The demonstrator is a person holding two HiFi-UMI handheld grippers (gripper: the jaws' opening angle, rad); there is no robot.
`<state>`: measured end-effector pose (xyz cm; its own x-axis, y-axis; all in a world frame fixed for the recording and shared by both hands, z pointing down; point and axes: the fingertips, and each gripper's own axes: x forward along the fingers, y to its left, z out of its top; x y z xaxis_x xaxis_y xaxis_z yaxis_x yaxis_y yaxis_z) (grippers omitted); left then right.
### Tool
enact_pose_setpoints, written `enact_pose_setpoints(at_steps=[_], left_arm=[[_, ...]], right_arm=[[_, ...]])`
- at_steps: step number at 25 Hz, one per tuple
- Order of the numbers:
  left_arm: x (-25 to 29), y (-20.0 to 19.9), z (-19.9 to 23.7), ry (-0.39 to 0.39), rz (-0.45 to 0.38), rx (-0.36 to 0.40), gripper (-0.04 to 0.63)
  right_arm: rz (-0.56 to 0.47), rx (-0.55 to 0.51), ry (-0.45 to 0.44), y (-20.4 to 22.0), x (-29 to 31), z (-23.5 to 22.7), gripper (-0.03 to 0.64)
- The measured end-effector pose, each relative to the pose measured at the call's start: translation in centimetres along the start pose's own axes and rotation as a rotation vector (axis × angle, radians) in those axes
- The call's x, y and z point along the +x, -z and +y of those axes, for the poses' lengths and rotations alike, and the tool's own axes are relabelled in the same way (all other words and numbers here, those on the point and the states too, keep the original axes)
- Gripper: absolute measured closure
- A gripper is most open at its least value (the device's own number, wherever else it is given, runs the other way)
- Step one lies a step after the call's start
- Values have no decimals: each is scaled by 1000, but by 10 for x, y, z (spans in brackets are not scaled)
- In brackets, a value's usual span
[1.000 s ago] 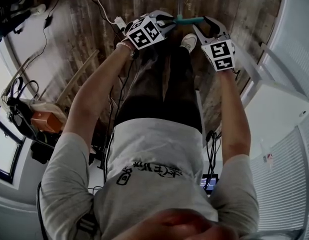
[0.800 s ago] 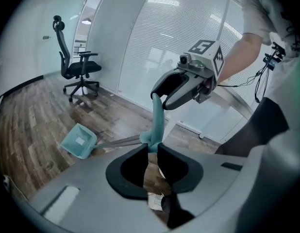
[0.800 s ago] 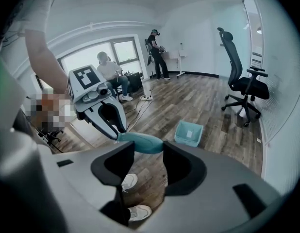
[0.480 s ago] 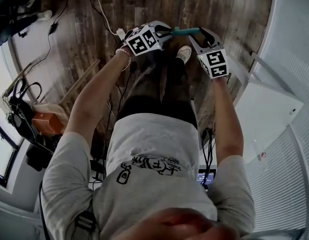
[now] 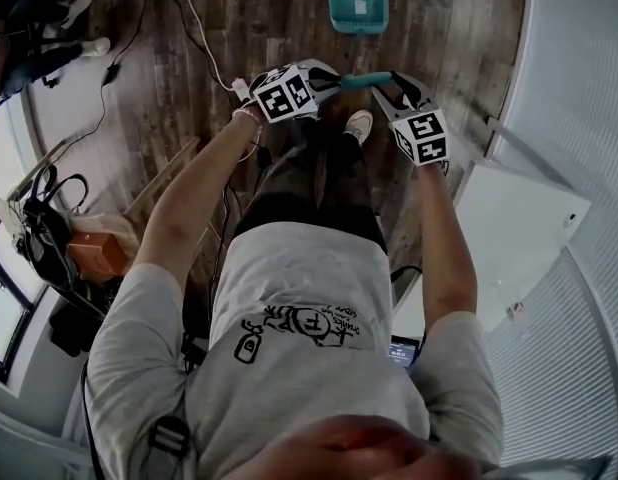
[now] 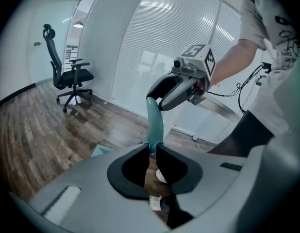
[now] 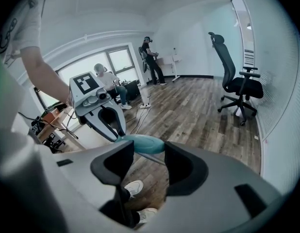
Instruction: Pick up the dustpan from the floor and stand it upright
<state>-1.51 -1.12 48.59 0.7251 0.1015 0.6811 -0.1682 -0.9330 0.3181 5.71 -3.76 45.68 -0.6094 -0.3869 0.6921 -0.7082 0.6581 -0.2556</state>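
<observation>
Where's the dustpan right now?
In the head view, the dustpan is top centre, its handle held by the left gripper and right gripper.

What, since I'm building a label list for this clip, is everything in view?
dustpan: one, teal, pan low ahead of the shoes, handle raised
office chair: one, black, by the blinds
cables: several, white and black, floor at left
other people: two, far end by the window
shoes: two, white, below the handle
left hand-held gripper: one, grey, jaws have just been closing, clamped on the handle
right hand-held gripper: one, grey, clamped on the handle end
</observation>
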Motion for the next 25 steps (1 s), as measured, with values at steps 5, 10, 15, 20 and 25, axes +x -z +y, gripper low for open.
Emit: enact_pose_setpoints(at_steps=[5,10,15,20,25], left_arm=[[-4,-14,2,7,10,22,557],[1,-20,2,-6,32,11,555],[-10,-17,9,-66,73,-27,483],[-51,-37,24,-155,10,-88,483],[-101,-92,17,-243,-167,-181,492]], right_arm=[[3,18,8,-8,-9,-7,445],[32,31,27,-2,-15,-14,445],[73,27,99,1,-27,-24,445],[19,33,165,-24,-59,-40,445],[-61,32,206,-64,-102,-38,446]])
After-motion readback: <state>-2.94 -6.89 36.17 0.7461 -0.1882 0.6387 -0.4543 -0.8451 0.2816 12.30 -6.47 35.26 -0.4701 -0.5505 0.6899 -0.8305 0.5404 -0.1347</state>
